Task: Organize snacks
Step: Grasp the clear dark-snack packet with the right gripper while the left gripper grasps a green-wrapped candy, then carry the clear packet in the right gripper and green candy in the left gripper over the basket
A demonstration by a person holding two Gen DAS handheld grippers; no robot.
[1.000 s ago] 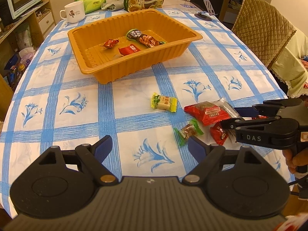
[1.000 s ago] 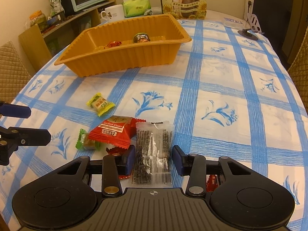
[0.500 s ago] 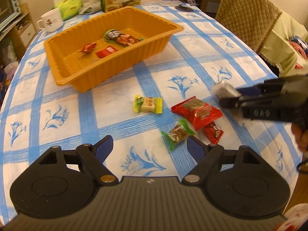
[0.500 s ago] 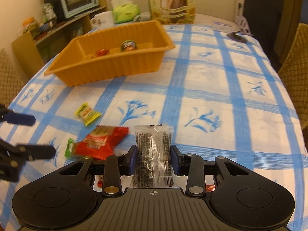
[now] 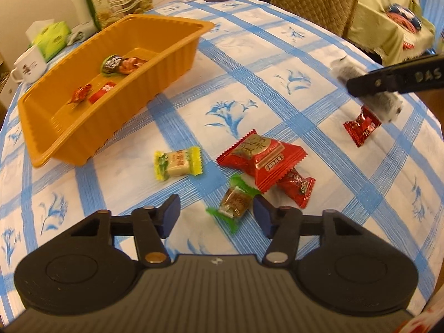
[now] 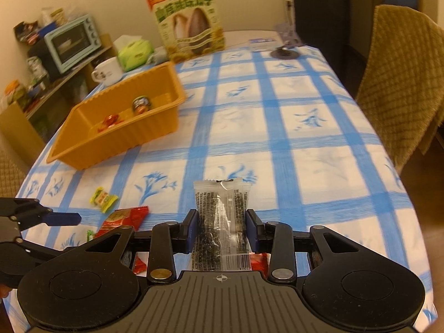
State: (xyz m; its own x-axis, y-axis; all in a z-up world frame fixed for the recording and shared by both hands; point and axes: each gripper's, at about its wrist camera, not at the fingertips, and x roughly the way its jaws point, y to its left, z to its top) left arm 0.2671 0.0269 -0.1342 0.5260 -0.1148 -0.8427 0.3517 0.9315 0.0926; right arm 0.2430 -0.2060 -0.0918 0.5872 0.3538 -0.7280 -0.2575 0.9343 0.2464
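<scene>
Two tongs are over the bench (image 6: 305, 144), which wears a blue and white checked cloth. The right tongs (image 6: 222, 231) pinch a clear packet of dark seeds (image 6: 219, 219) on both sides, and the packet is up off the cloth. In the left view the same packet looks like a grey blur, so its shape there is hard to tell. The left tongs (image 5: 216, 213) have just been closing and are now about half spread. A green-wrapped candy (image 5: 234, 204) lies on the cloth in the gap, close to the right finger, but the pads do not seem to press on it. Just past it lies a big red packet (image 5: 262, 156), resting on a small red candy (image 5: 297, 186). A yellow candy (image 5: 177, 162) lies a little to the left, apart from the others. Another red candy (image 5: 360, 127) lies alone on the cloth under the right tongs. The orange tray (image 5: 155, 83) sits farther back on the left, near the bench's left edge, with three snacks in it and lots of free room inside. The cloth between the tray and the loose candies is bare. On the right side the bench is wide and open up to a padded chair (image 6: 402, 83). A white mug (image 6: 106, 70), a green tissue pack (image 6: 134, 52) and a tall seed bag (image 6: 191, 25) stand behind the tray.
</scene>
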